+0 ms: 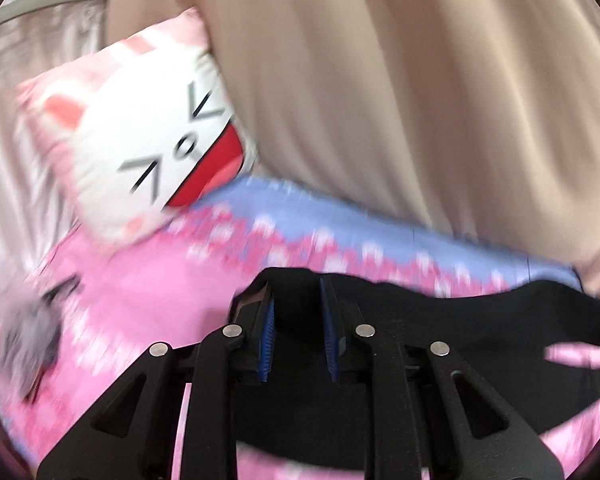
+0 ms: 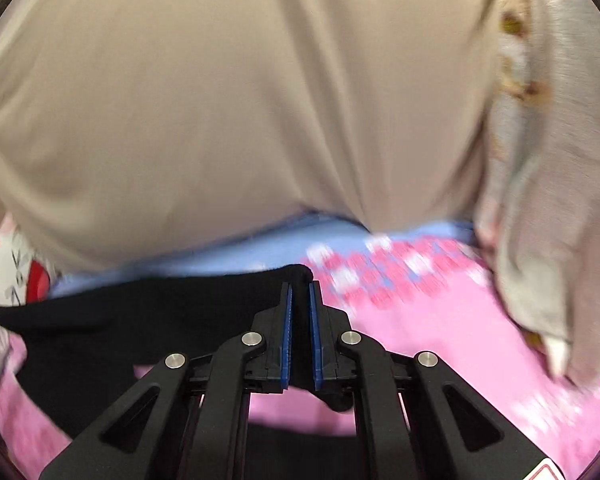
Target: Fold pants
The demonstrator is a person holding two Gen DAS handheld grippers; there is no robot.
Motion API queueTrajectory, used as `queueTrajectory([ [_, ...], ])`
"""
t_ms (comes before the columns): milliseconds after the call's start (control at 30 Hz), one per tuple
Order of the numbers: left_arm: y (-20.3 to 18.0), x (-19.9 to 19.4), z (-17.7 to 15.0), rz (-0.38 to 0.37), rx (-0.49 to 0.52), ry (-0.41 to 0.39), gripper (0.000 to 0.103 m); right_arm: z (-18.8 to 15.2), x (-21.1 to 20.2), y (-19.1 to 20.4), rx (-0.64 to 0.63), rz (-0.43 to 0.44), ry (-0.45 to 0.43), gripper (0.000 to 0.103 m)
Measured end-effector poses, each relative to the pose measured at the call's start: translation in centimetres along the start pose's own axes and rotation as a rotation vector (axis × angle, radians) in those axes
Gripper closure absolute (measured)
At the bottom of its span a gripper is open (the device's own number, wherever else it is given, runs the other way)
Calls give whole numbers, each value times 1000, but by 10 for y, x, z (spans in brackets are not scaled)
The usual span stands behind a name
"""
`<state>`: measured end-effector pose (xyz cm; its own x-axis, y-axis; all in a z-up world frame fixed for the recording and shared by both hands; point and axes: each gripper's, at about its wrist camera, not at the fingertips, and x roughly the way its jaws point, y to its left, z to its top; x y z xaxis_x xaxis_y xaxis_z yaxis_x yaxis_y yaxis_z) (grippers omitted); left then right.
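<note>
Pink bedsheet (image 2: pixel 440 340) | both tongs (image 1: pixel 298 308) (image 2: pixel 300 292) clamp black pants (image 2: pixel 160 312)

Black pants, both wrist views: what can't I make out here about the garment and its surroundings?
- Black pants: legs and waistband cannot be told apart; both views cut the cloth at the bottom edge, and each tongs' linkage covers part of it.
- Left view: grey fuzzy object at the left edge, too motion-blurred to identify.
- Right view: beige curtain hides everything behind the bed.
- Bedsheet: its print is smeared by blur.
</note>
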<state>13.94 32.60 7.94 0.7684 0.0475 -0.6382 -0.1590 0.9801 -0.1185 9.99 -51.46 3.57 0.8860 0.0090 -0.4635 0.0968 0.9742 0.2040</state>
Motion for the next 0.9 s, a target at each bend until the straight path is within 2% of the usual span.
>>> queueTrajectory([
  [67,11,-12,-41,26,9,75,83,-28,-15,-11,6,-18,42,96],
  [133,20,1,-75,96,35,155,83,-59,-19,-25,36,-53,91,96],
  [167,23,8,-91,158,56,182,83,-73,-21,-34,60,-65,117,96],
  [267,32,30,-120,430,128,221,83,-108,-29,-62,156,-127,153,90],
  [300,33,27,-122,454,110,217,83,-116,-35,-72,210,-143,151,88],
  [333,34,18,-120,430,69,196,82,-119,-41,-75,234,-144,146,88],
  [367,33,8,-116,403,32,170,81,-122,-49,-77,253,-144,132,82],
  [400,28,-3,-110,381,10,139,77,-123,-55,-79,265,-146,120,63],
  [433,15,-17,-102,365,11,87,68,-124,-64,-75,279,-143,107,50],
  [467,3,-27,-97,359,27,40,50,-125,-69,-72,290,-130,98,30],
  [500,-19,-40,-92,344,59,-22,39,-123,-76,-67,310,-90,70,29],
  [533,-38,-45,-91,327,80,-60,17,-120,-80,-62,328,-32,49,29],
  [567,-57,-49,-90,300,93,-95,10,-119,-83,-60,343,5,46,28],
  [600,-75,-54,-91,249,106,-122,10,-116,-77,-55,373,57,57,28],
  [667,-112,-53,-95,125,132,-108,10,-114,-58,-47,395,111,106,28],
  [700,-131,-48,-99,49,140,-80,10,-114,-47,-43,393,114,134,28],
  [767,-154,-38,-110,-34,130,-40,10,-117,-15,-35,385,103,220,28],
  [833,-179,-21,-123,-100,150,26,10,-124,19,-23,382,126,289,32],
  [867,-187,-15,-130,-107,158,51,10,-126,29,-16,368,139,299,56],
  [900,-195,-10,-135,-114,166,69,10,-126,36,-6,326,123,302,93],
])
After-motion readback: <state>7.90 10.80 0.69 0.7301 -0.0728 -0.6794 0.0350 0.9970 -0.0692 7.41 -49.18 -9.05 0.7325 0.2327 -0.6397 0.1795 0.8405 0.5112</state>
